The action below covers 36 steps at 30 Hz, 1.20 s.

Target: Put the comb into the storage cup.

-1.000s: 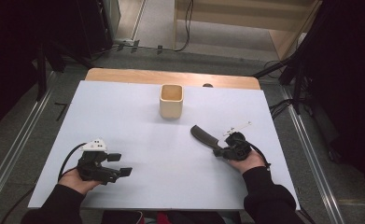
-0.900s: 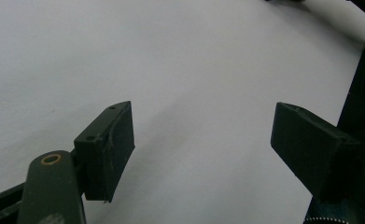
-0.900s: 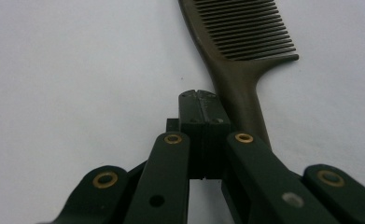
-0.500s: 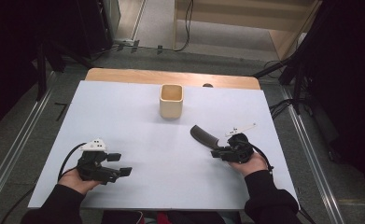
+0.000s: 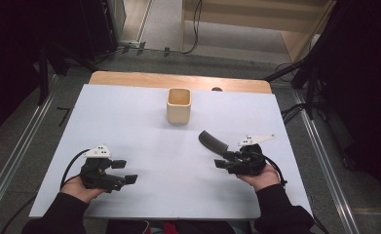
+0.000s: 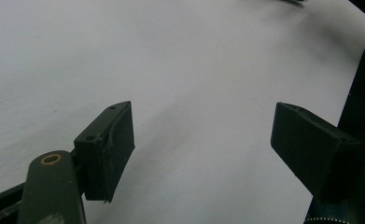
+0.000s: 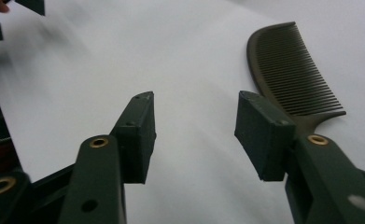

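At table's far centre: wooden cup (image 5: pixel 179 105) upright | contents unseen

A dark comb (image 5: pixel 213 142) lies flat on the white bench (image 5: pixel 149 131), teeth along one curved side. A small tan square cup (image 5: pixel 179 105) stands upright, well apart, toward the far edge.
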### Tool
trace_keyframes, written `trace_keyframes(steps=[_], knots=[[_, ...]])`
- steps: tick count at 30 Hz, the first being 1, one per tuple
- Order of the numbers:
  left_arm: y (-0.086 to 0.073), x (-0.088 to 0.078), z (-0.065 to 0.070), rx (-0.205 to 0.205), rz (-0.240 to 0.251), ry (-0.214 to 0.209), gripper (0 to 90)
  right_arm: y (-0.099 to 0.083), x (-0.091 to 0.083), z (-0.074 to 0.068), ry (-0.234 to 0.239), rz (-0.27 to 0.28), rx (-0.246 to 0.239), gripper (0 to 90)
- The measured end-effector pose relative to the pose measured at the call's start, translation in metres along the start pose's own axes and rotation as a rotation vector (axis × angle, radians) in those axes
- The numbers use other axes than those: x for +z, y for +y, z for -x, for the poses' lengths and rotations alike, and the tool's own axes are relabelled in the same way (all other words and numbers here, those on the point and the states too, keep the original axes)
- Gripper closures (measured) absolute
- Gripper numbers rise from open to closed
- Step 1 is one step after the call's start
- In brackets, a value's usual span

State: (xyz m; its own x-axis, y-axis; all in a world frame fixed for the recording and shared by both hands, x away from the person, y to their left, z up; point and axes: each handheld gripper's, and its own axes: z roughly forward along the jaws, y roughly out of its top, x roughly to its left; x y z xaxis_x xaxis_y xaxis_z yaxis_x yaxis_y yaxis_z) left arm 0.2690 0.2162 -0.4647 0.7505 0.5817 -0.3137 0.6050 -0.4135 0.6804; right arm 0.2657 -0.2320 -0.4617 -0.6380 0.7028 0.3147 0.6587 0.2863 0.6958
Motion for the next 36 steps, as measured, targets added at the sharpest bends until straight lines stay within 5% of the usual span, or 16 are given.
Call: trace_keyframes(steps=[7,36], knots=[[0.0,0.0,0.0,-0.005,0.007,-0.008,21.9,-0.002,-0.009,-0.007,0.016,0.042,-0.038,29.7],[0.001,0.0,0.0,-0.004,0.004,-0.016,21.9,-0.014,-0.002,0.0,0.004,-0.006,-0.06,27.1]])
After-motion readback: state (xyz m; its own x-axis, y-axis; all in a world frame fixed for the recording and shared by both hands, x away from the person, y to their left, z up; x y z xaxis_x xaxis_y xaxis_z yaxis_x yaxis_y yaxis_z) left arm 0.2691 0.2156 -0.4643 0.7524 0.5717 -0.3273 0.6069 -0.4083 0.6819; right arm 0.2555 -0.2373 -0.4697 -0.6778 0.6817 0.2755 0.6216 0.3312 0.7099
